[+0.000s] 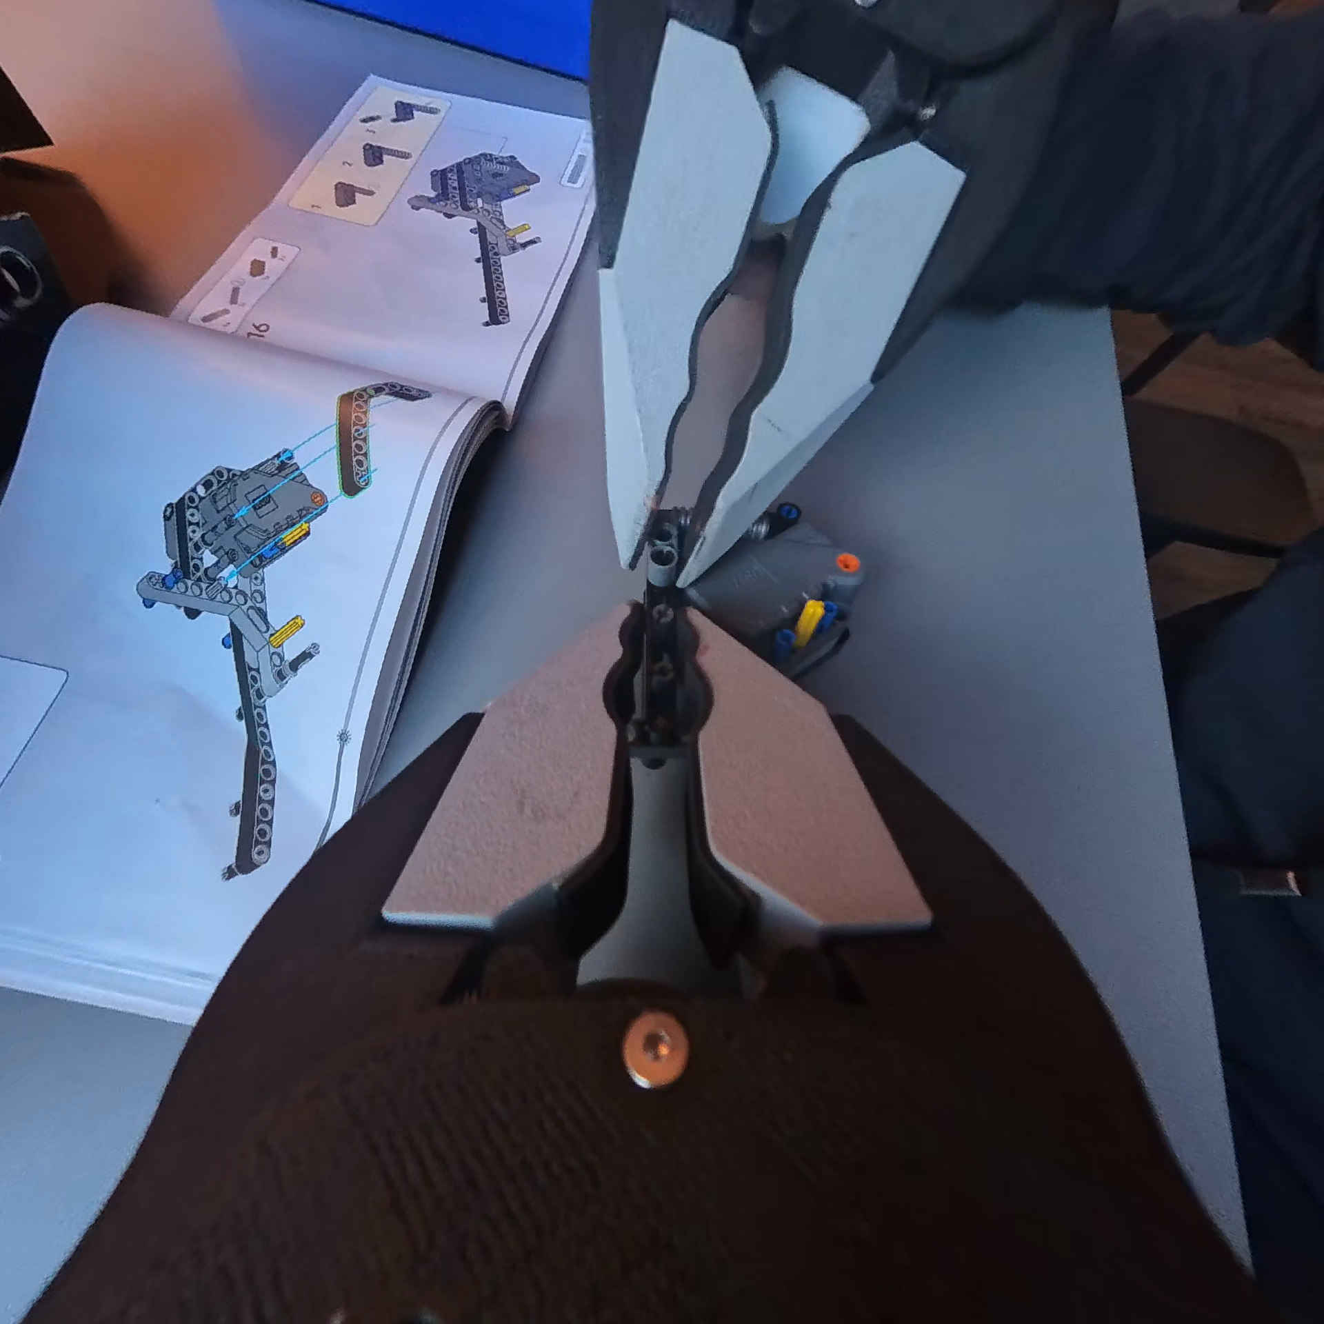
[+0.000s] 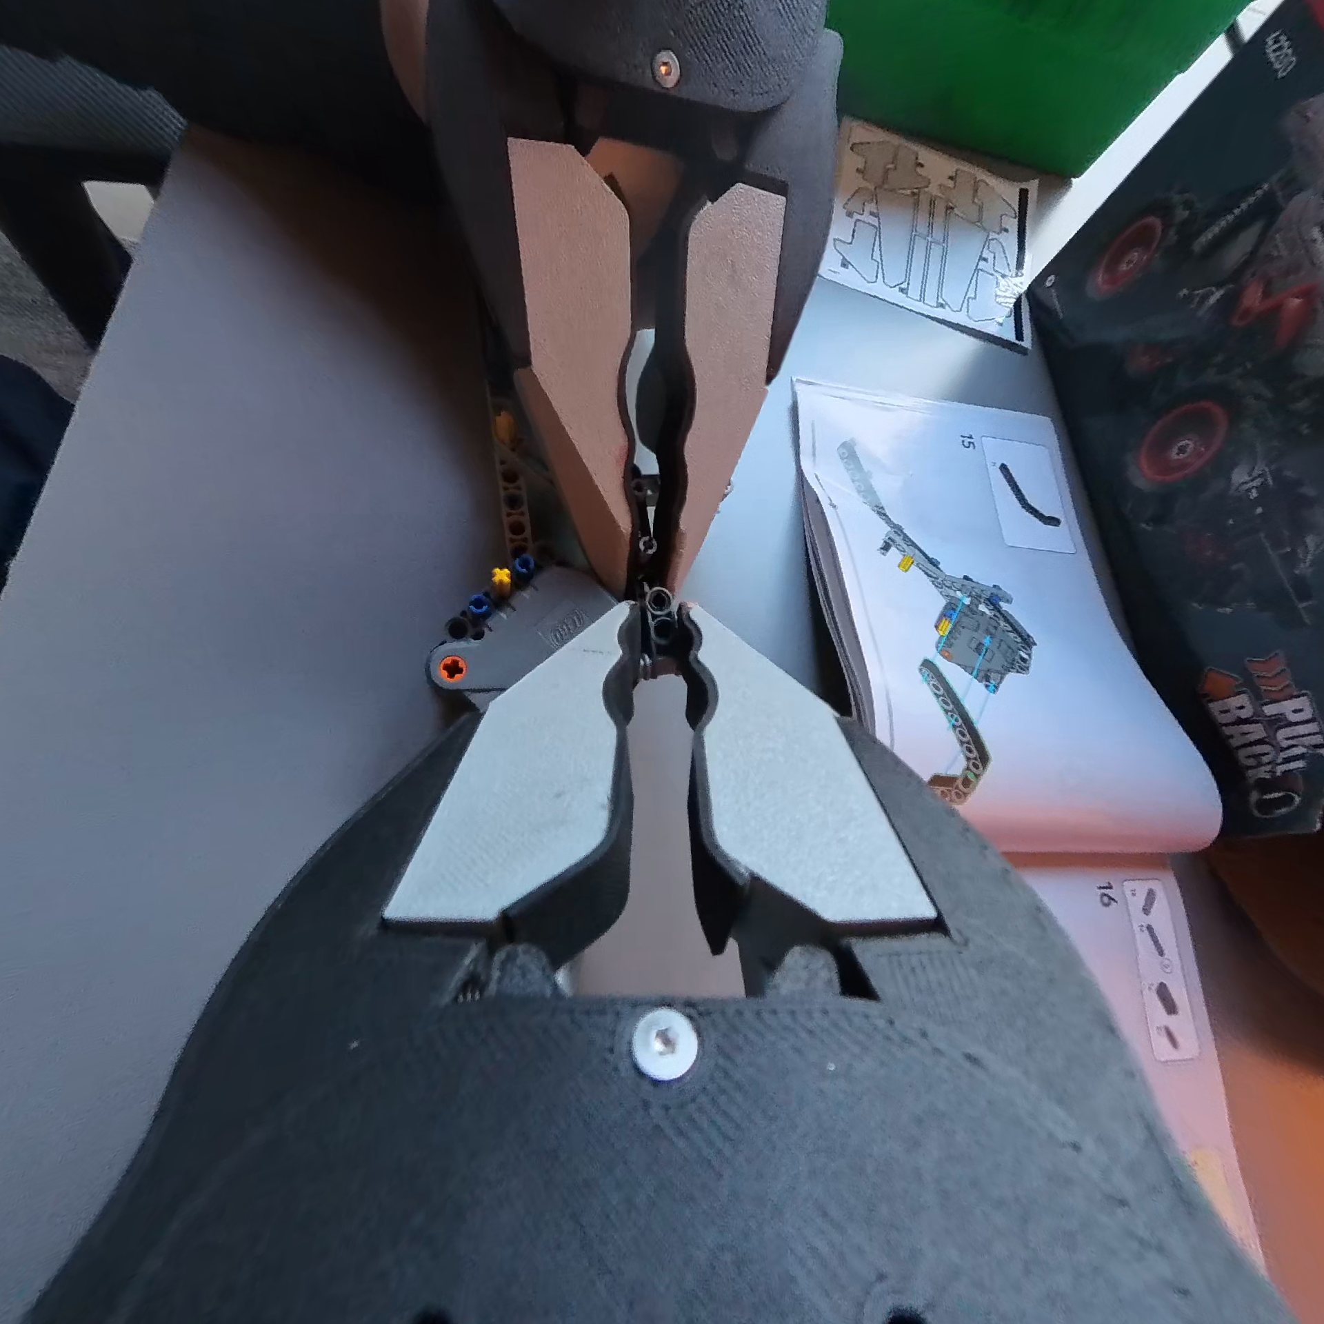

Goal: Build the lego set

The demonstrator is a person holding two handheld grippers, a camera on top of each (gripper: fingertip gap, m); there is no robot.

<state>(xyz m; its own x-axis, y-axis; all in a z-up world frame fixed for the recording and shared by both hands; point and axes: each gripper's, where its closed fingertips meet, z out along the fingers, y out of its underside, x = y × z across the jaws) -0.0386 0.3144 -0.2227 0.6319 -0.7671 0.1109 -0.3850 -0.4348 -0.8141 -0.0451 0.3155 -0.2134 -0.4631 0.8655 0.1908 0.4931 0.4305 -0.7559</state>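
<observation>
Two grippers meet tip to tip above a grey table (image 1: 1003, 430), each pinching an end of one slim black beam (image 1: 663, 666). Left gripper (image 1: 660, 645): pinkish-lit fingers pressed onto the beam's length, which runs between them. Right gripper (image 2: 660, 630): grey fingers (image 2: 544, 774) closed on the beam's end, where two round holes face the camera; a small spring-like part just behind may belong to the piece, though blur prevents certainty. Partly built lego assembly (image 1: 795, 587): grey housing with an orange axle hole, blue pins and a yellow axle, lying on the table just beyond the fingertips. The right wrist view alone shows a tan holed beam (image 2: 512, 501) extending from this assembly behind the left gripper. Instruction booklet (image 1: 215, 573): open beside the grippers, pages curling at the spine; the left wrist view presents its diagram of the grey motor block and black beam upright, the right wrist view inverted. Seen only from the right wrist: a sticker sheet (image 2: 931, 236), a dark set box (image 2: 1203, 430) with red-wheeled vehicle art, and a green object (image 2: 1003, 72) at the far table edge. Seen only from the left wrist: a dark sleeve (image 1: 1146, 179) behind the right gripper.
</observation>
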